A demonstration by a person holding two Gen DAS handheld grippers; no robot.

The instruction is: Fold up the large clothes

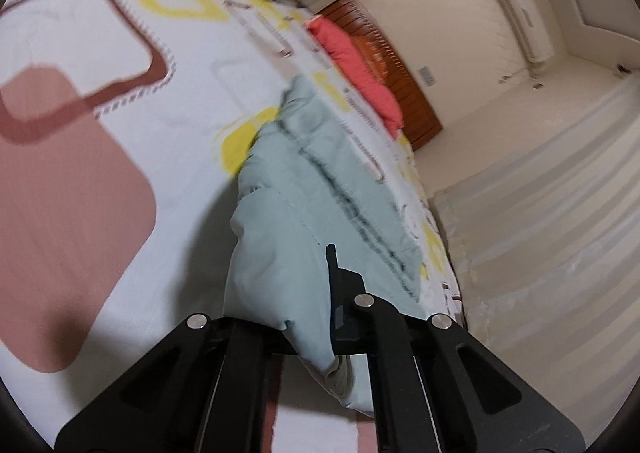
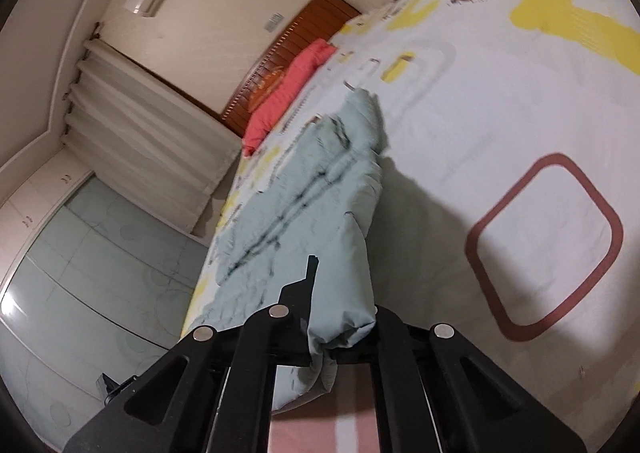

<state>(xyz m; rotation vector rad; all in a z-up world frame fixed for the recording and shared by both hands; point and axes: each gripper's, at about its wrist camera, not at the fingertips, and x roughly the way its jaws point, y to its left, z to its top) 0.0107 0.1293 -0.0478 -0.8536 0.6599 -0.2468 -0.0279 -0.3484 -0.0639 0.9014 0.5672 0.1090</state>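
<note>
- Pale green garment [image 1: 304, 189] lies stretched along the bed [image 1: 120, 33], near its edge, one end raised off the sheet.
- Left gripper [image 1: 330, 265]: jaws clamped on the garment's cloth.
- Right gripper [image 2: 314, 273]: jaws clamped on the same garment.
- Red pillow [image 1: 356, 65] beyond the garment, by the wooden headboard [image 1: 404, 73].

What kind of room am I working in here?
Most likely a bedroom: a bed with a patterned sheet, a wooden headboard behind a coral pillow, and a wall air conditioner.
</note>
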